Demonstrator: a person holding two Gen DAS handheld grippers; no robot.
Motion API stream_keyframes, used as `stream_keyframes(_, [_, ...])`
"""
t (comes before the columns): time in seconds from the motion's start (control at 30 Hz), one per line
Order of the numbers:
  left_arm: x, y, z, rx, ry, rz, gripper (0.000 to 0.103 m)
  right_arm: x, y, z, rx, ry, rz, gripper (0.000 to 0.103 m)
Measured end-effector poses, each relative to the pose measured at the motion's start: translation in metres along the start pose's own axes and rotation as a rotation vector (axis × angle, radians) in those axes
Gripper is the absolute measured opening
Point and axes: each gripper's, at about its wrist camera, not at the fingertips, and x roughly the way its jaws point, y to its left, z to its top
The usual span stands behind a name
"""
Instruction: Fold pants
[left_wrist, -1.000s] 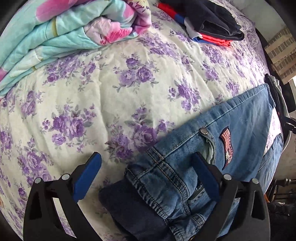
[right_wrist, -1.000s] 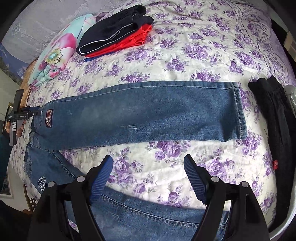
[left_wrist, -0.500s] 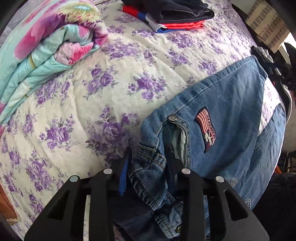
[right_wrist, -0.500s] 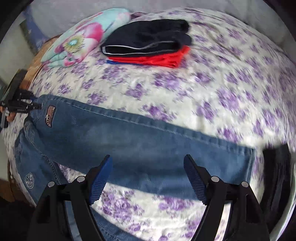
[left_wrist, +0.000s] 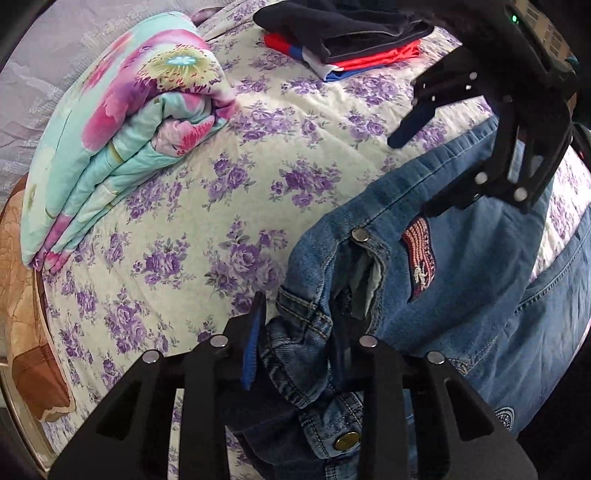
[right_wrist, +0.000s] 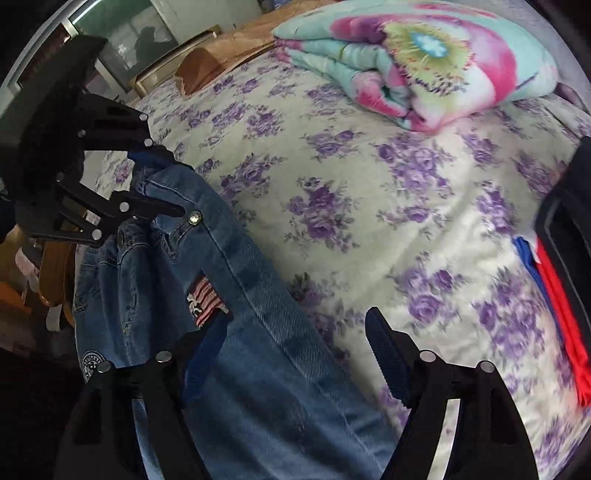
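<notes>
Blue jeans (left_wrist: 454, 280) with a flag patch lie on the flowered bed sheet (left_wrist: 280, 147). My left gripper (left_wrist: 295, 328) is shut on the bunched waistband of the jeans, next to the metal button. It shows from the side in the right wrist view (right_wrist: 162, 184). My right gripper (right_wrist: 295, 332) is open, over the upper leg of the jeans (right_wrist: 258, 369) near the patch. In the left wrist view it (left_wrist: 417, 166) hangs open above the jeans' far edge.
A folded turquoise and pink quilt (left_wrist: 122, 136) lies at the head of the bed. A stack of folded dark, red and blue clothes (left_wrist: 351, 37) lies further back. Wooden furniture (right_wrist: 207, 59) stands beyond the bed edge.
My left gripper closed on the jeans' waistband and holds it. My right gripper swung from the leg hems toward the waist end, still open.
</notes>
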Motion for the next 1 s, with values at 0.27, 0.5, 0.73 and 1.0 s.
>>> stream_keyframes(0.27, [0.006, 0.032, 0.012, -0.172, -0.044, 0.053, 0.03, -0.005, -0.007, 0.042, -0.012, 0.043, 0.004, 0.015])
stream_keyframes(0.5, [0.064, 0.054, 0.035, -0.147, 0.081, 0.16, 0.052, 0.033, -0.013, 0.07, -0.052, 0.08, -0.235, 0.051])
stream_keyframes(0.73, [0.054, 0.068, 0.037, -0.099, 0.11, 0.158, 0.072, -0.093, -0.042, 0.011, 0.063, -0.091, -0.247, 0.066])
stream_keyframes(1.0, [0.026, 0.063, 0.034, 0.073, 0.127, 0.119, 0.072, -0.216, -0.12, -0.194, 0.317, 0.099, -0.472, 0.067])
